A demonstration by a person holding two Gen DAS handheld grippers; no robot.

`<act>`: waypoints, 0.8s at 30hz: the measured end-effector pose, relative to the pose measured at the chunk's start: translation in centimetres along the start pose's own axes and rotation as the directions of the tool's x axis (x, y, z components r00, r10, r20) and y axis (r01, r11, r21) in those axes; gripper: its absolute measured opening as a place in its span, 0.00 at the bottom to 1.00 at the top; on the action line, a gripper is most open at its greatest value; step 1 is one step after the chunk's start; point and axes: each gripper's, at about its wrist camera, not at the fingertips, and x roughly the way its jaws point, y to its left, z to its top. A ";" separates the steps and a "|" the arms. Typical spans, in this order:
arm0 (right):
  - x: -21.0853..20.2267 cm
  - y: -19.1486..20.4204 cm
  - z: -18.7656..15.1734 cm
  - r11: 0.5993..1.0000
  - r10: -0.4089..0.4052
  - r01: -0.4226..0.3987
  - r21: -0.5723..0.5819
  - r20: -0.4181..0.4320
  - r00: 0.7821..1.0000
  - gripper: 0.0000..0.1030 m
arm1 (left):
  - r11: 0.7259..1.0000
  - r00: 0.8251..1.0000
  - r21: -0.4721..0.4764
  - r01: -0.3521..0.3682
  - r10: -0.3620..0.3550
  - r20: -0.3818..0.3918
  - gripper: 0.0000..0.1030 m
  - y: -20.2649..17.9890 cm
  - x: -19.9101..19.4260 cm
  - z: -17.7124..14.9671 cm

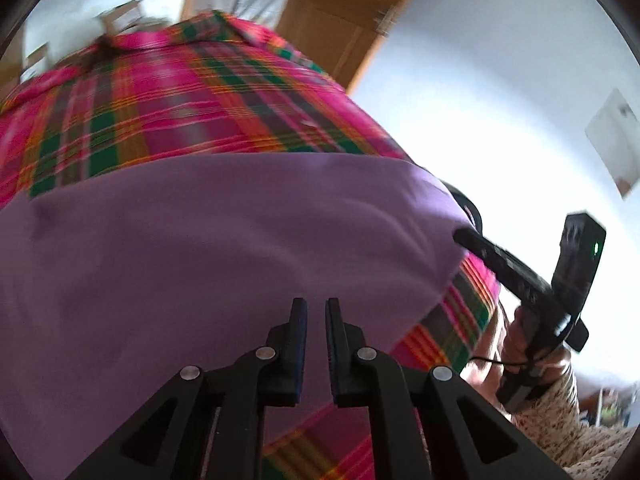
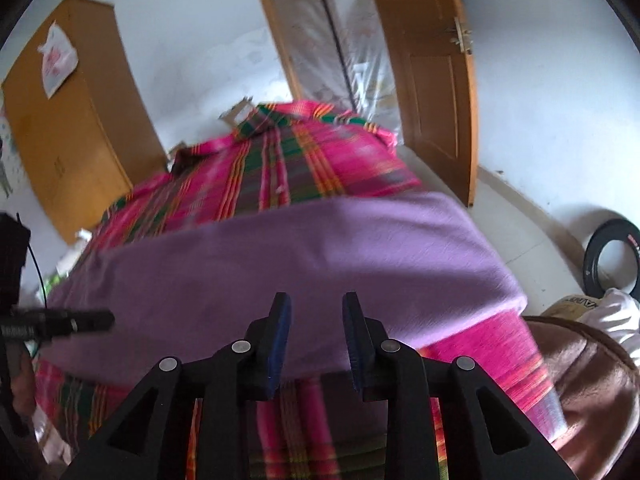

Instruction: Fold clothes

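1. Writing: the black ring (image 2: 612,256) on the floor, right of the bed, carries red lettering too blurred to read; a pale bag (image 2: 576,304) near it shows dark letters I cannot make out.
2. The purple garment (image 2: 280,264) lies spread on the pink plaid bedspread (image 2: 312,164).
3. Beyond the bed stand a wooden door (image 2: 432,80) and a wardrobe (image 2: 68,120).
4. My left gripper (image 1: 316,306) is open a narrow gap, empty, over the garment's near edge.
5. My right gripper (image 2: 316,300) is spread wider, empty.
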 end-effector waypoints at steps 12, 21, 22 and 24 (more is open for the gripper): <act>0.0 3.5 -2.6 0.984 -0.042 0.030 -0.176 -0.067 0.997 0.34 | 0.989 0.996 -0.133 -0.062 0.070 0.056 0.09 5.9 -3.8 -4.2; 2.5 8.3 -2.4 0.973 0.008 -0.030 -0.227 -0.098 0.995 0.33 | 0.960 0.989 -0.264 -0.092 0.119 0.087 0.09 10.4 -6.0 -6.5; 2.7 8.6 -2.6 0.973 0.003 -0.028 -0.231 -0.105 0.994 0.34 | 0.957 0.989 -0.276 -0.092 0.121 0.089 0.09 10.8 -6.2 -6.8; 2.8 9.0 -2.5 0.971 -0.006 -0.019 -0.238 -0.106 0.994 0.34 | 0.949 0.988 -0.303 -0.085 0.120 0.098 0.09 11.8 -6.6 -7.4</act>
